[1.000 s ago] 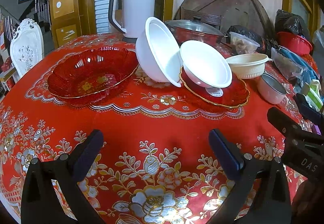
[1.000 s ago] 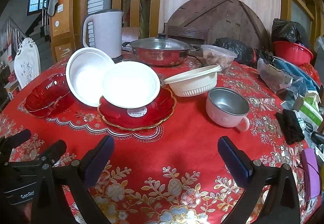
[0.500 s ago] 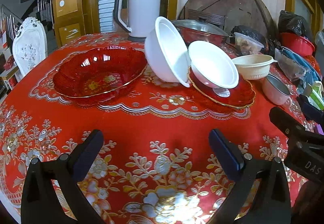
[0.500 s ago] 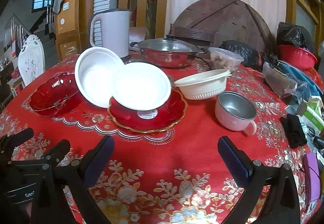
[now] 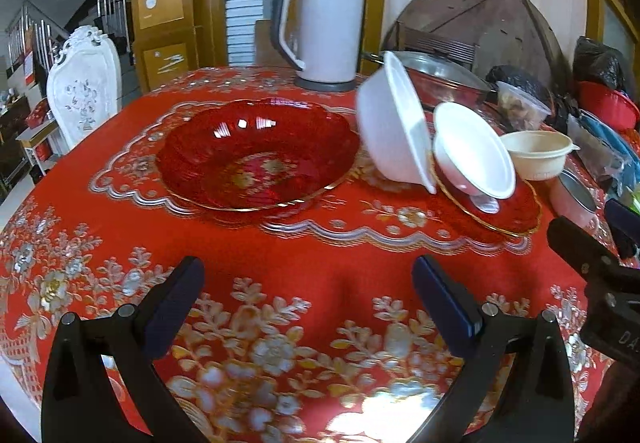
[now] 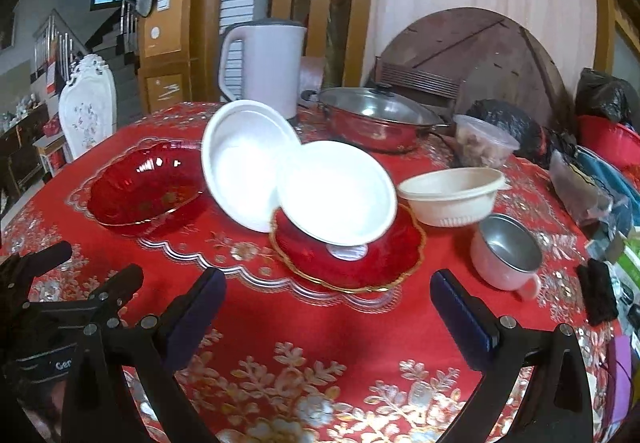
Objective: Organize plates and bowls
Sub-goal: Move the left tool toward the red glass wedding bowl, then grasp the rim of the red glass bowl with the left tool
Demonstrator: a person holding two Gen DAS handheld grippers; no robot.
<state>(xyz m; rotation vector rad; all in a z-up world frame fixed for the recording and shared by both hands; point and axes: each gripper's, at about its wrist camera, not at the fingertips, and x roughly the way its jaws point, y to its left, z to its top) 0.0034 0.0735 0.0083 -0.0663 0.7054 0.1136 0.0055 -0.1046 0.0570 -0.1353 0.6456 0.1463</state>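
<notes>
Both tools have come nearer the dishes since a second ago; left tool (image 5: 308, 299) and right tool (image 6: 328, 303) hover spread and empty over the surface (image 5: 320, 255). Two white bowls (image 6: 248, 163) (image 6: 340, 195) lean tilted on the small red plate (image 6: 384, 259), beside the large red dish (image 5: 256, 151). They look thin, light and slippery, so the rim seems the best grip.

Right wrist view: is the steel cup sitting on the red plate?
No, the steel cup stands on the tablecloth to the right of the red plate, clear of its rim.
</notes>
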